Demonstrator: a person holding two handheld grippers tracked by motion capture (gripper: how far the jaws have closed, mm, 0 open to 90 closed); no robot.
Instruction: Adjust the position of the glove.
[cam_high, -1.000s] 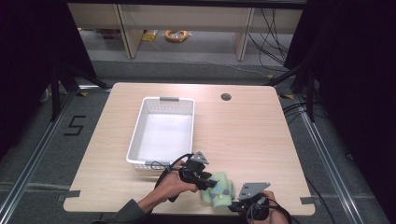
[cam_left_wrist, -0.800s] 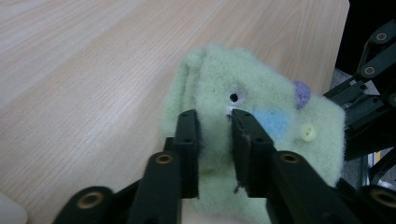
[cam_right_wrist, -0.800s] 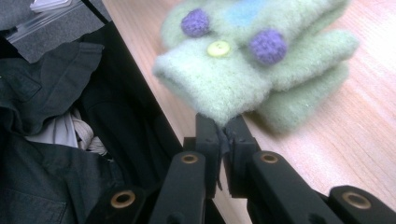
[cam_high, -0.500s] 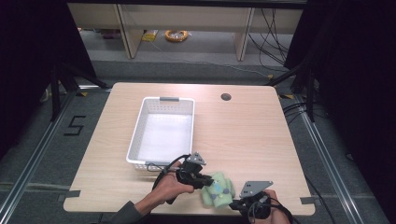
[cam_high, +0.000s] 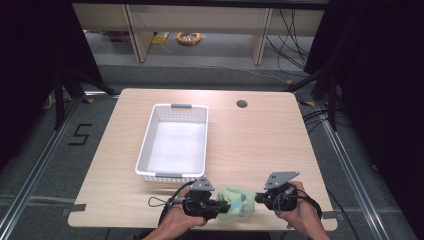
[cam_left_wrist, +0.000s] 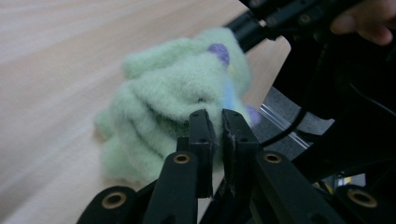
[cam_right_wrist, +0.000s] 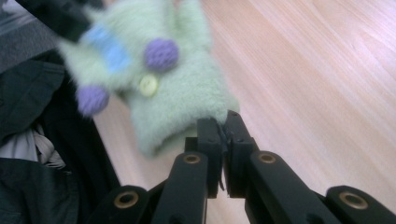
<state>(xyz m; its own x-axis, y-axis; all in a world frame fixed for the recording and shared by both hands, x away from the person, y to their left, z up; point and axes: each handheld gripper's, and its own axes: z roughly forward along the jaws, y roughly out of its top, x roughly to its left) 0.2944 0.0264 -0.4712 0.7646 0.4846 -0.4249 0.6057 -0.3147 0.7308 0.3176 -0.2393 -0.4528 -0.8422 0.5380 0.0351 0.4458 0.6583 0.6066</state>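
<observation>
The fuzzy green glove hangs stretched between the left gripper and right gripper, each clamped on an edge, apparently just off the table. Earlier it lay bunched; the left jaws have just been closing on it.

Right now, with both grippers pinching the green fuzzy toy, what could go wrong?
Both the left gripper and the right gripper pinch only edges of the toy, so the fleece may slip out if pulled apart. The toy sits close to the table's near edge; a drop could send it to the floor. The basket stands close by the left hand.
</observation>
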